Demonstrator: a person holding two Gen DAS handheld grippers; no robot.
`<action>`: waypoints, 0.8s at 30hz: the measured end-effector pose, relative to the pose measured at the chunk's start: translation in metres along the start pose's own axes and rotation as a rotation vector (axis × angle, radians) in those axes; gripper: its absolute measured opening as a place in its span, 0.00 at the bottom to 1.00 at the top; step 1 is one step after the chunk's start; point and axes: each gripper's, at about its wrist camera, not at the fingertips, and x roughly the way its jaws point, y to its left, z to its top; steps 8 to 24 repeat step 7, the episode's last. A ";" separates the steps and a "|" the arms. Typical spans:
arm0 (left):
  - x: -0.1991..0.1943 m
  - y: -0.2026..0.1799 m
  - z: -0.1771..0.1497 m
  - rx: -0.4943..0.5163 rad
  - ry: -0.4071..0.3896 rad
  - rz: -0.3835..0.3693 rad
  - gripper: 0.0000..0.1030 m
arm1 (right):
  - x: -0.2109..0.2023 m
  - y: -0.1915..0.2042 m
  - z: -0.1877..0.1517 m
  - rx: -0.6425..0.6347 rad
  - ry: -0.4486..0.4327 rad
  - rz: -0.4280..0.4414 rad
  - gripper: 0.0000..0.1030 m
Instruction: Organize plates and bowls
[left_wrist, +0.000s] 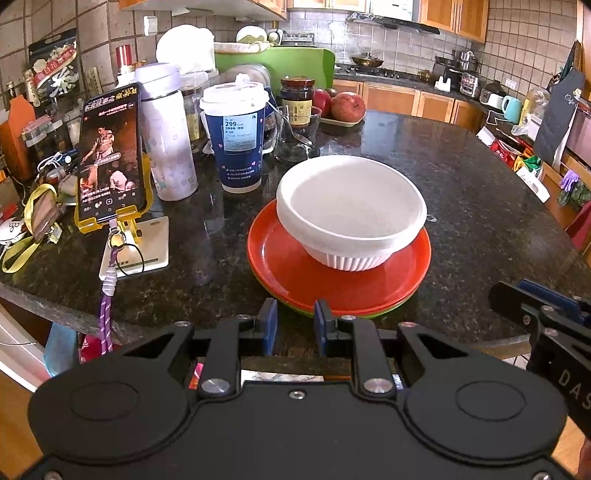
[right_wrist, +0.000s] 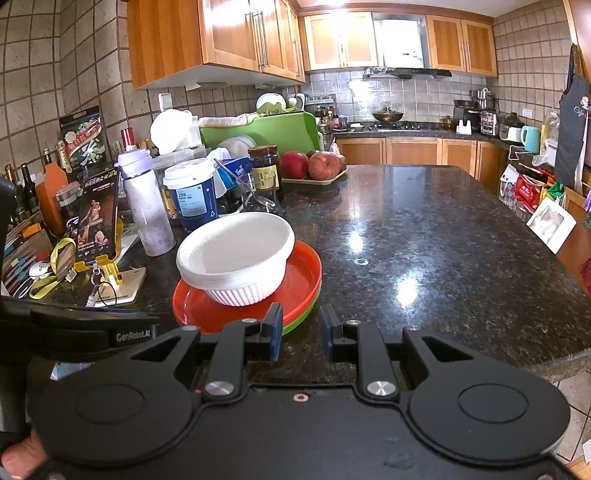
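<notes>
A white ribbed bowl (left_wrist: 351, 210) (right_wrist: 236, 254) stands upright on an orange plate (left_wrist: 288, 269) (right_wrist: 299, 280). That plate lies on a green plate (left_wrist: 291, 307) (right_wrist: 301, 320), of which only the rim shows. The stack sits on the dark granite counter (left_wrist: 461, 206) (right_wrist: 424, 240), near its front edge. My left gripper (left_wrist: 295, 321) hovers just in front of the stack, open and empty. My right gripper (right_wrist: 301, 332) is at the stack's right front rim, a little apart from it, also open with nothing between its pads. Each gripper shows at the edge of the other's view.
Left of the stack stand a phone on a yellow stand (left_wrist: 110, 155), a white bottle (left_wrist: 166, 140), a blue paper cup (left_wrist: 238, 136), a glass cup (left_wrist: 295, 136) and a jar (left_wrist: 297, 98). Apples on a tray (right_wrist: 317, 166) sit behind. The counter stretches to the right.
</notes>
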 end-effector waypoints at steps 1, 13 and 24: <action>0.001 0.000 0.001 -0.001 0.003 -0.001 0.28 | 0.001 -0.001 0.001 0.001 0.002 0.001 0.23; 0.008 -0.002 0.005 0.001 0.014 -0.005 0.28 | 0.011 -0.004 0.005 0.004 0.011 0.007 0.23; 0.008 -0.002 0.005 0.001 0.014 -0.005 0.28 | 0.011 -0.004 0.005 0.004 0.011 0.007 0.23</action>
